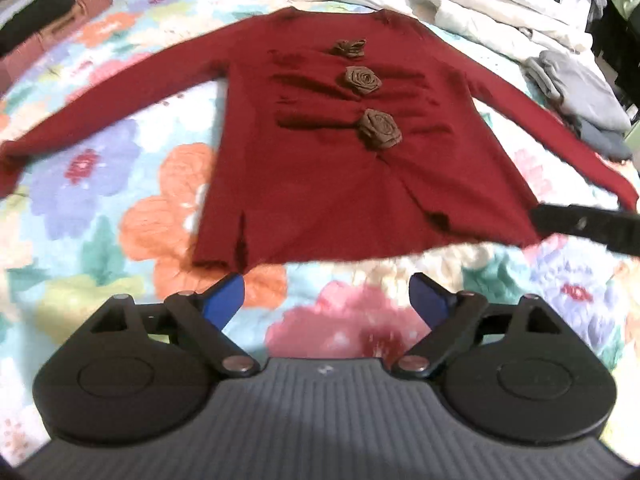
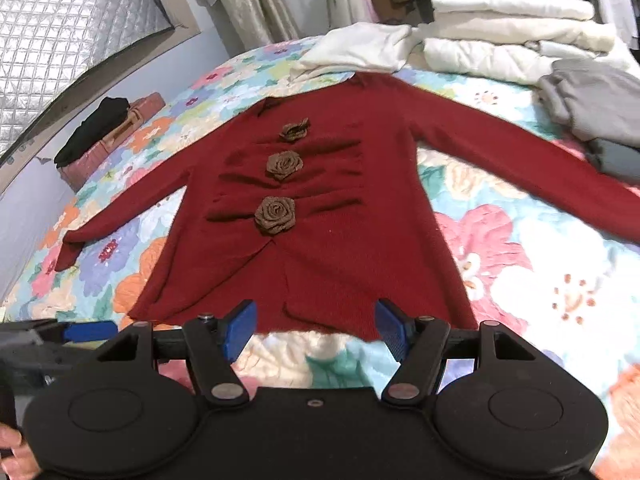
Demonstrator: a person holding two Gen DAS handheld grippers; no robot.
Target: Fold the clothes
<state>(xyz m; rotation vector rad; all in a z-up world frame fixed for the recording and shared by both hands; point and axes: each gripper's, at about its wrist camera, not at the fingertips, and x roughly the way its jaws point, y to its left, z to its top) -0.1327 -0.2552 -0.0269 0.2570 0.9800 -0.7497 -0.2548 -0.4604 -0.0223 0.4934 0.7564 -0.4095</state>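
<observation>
A red long-sleeved sweater (image 1: 328, 184) lies flat, front up, on a floral quilt (image 1: 100, 216), both sleeves stretched out to the sides and its hem toward the cameras. Three brown fabric roses (image 1: 379, 128) run down the middle of its chest, with gathered pleats beside them. The left gripper (image 1: 326, 300) hovers just short of the hem, its blue-padded fingers (image 1: 224, 300) spread wide with nothing between them. The right gripper (image 2: 316, 330) sits at the hem's edge near the front slit, its fingers (image 2: 240, 328) also spread apart and empty. Beyond the collar lies a pile of white clothes (image 2: 500, 28); grey folded garments (image 2: 596, 100) rest by the right sleeve. A black garment on a pink one (image 2: 108, 136) sits at the quilt's far left edge
</observation>
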